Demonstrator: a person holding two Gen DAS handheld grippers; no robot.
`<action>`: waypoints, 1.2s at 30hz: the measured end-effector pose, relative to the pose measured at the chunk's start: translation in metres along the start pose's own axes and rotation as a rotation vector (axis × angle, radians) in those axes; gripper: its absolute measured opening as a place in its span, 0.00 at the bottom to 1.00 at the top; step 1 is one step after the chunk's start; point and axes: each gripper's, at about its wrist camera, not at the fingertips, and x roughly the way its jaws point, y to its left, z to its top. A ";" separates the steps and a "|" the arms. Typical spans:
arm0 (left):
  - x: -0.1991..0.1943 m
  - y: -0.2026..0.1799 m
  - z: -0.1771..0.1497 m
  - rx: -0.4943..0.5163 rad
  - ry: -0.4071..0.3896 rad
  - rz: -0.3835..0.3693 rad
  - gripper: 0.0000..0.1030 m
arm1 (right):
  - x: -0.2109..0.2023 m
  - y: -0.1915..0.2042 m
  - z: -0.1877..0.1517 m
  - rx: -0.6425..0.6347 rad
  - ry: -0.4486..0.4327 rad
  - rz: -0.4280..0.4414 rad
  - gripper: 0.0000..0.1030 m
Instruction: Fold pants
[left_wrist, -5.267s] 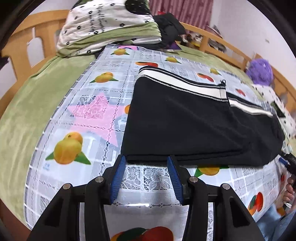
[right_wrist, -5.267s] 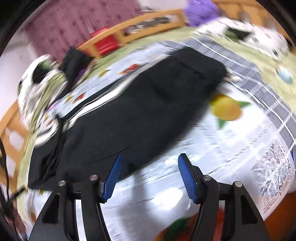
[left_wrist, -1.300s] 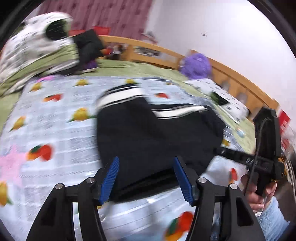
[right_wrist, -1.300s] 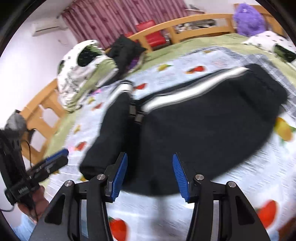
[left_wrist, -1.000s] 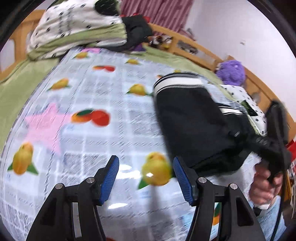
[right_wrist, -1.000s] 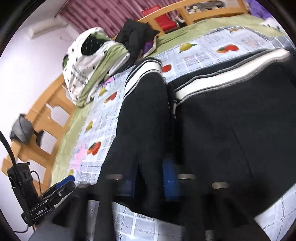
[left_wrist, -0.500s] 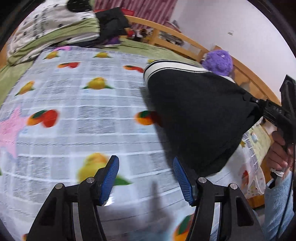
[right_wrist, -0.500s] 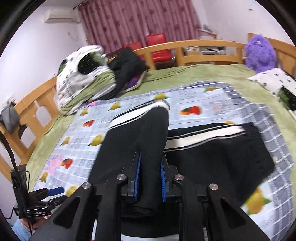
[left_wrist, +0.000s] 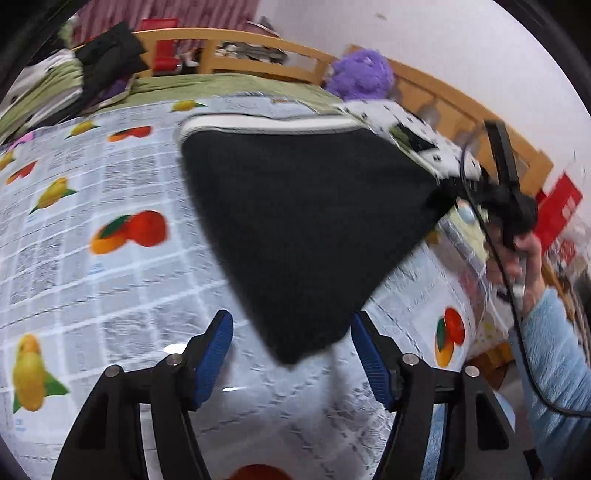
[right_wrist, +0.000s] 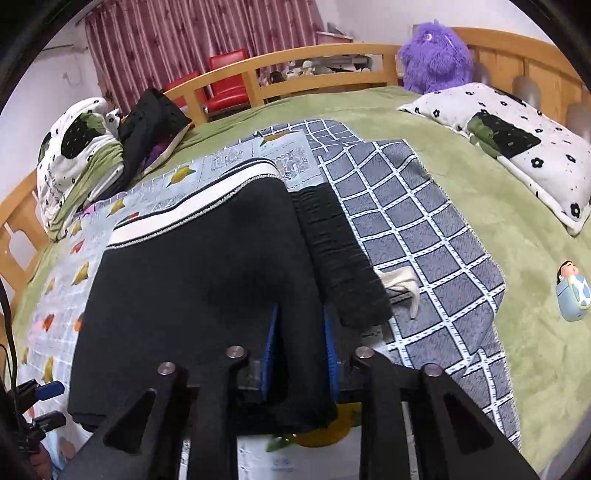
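On the fruit-print sheet (left_wrist: 92, 206) over the bed, the pants (right_wrist: 207, 280), flat a second ago, now lift across themselves, clamped by the right gripper (right_wrist: 298, 354), the left gripper (left_wrist: 291, 347) wide and empty, so the fold is halfway.

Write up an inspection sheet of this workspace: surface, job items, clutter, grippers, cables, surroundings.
Surface: fruit-print cloth and grey checked cloth over a green bedspread.
Job's things: black pants, white-striped, one corner lifted.
Clutter: pillow, purple plush toy, bedding pile, small figurine.
Grippers: right gripper clamped on the pants; left gripper open, empty.
Cables: black cable hanging from the right gripper.
Surroundings: wooden bed rail, red chairs, maroon curtain.
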 end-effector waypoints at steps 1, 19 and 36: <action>0.003 -0.005 -0.001 0.015 0.003 0.014 0.63 | -0.003 -0.003 0.001 0.008 -0.017 0.006 0.29; 0.006 0.022 0.017 -0.129 -0.120 0.126 0.19 | 0.021 0.024 -0.002 -0.006 0.071 0.021 0.17; -0.136 0.184 -0.064 -0.251 -0.128 0.179 0.19 | -0.016 0.216 -0.093 0.059 0.067 0.251 0.17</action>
